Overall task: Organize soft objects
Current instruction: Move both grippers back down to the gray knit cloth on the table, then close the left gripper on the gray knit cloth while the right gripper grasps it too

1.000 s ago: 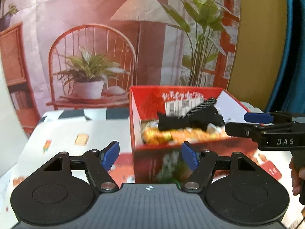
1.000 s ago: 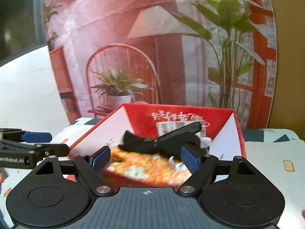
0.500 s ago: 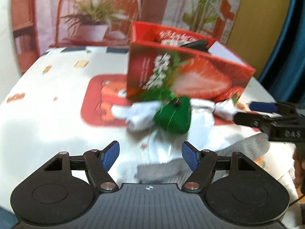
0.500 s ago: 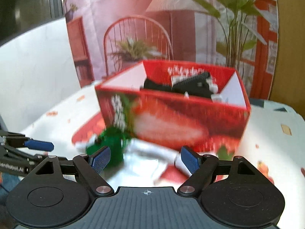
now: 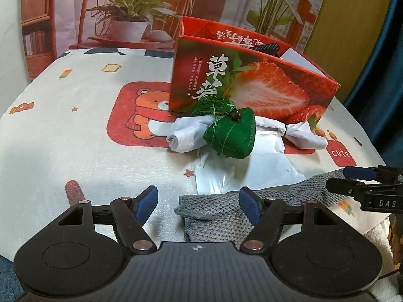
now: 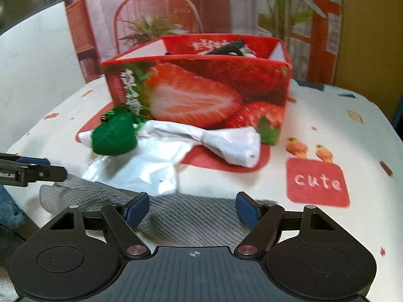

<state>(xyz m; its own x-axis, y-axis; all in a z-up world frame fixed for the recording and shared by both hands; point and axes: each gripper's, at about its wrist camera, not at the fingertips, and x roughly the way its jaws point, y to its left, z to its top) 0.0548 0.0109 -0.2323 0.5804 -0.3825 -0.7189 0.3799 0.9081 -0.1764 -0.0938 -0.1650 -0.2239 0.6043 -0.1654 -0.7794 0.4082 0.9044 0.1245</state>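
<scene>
A grey knitted cloth (image 5: pixel 214 216) lies at the table's front edge. My left gripper (image 5: pixel 199 205) hovers low over its left end, open, pads off it. My right gripper (image 6: pixel 192 209) is over the same grey cloth (image 6: pixel 191 221); its jaws are closing with the cloth below and between them, and the pads are clear of it. Behind lie a green tasselled pouch (image 5: pixel 231 136), a tied white cloth (image 5: pixel 304 136) and a white plastic bag (image 5: pixel 239 173). The red strawberry box (image 5: pixel 252 80) stands behind them with black items (image 5: pixel 264 47) inside.
The table wears a white cloth with a bear print (image 5: pixel 146 115) on the left and a "cute" patch (image 6: pixel 317 181) on the right. A backdrop with a chair and plants hangs behind the box. Teal fabric (image 5: pixel 7 274) lies below the table's front left edge.
Both grippers have come down from box height to just above the grey cloth at the table front. The right gripper's fingers now stand a little closer together.
</scene>
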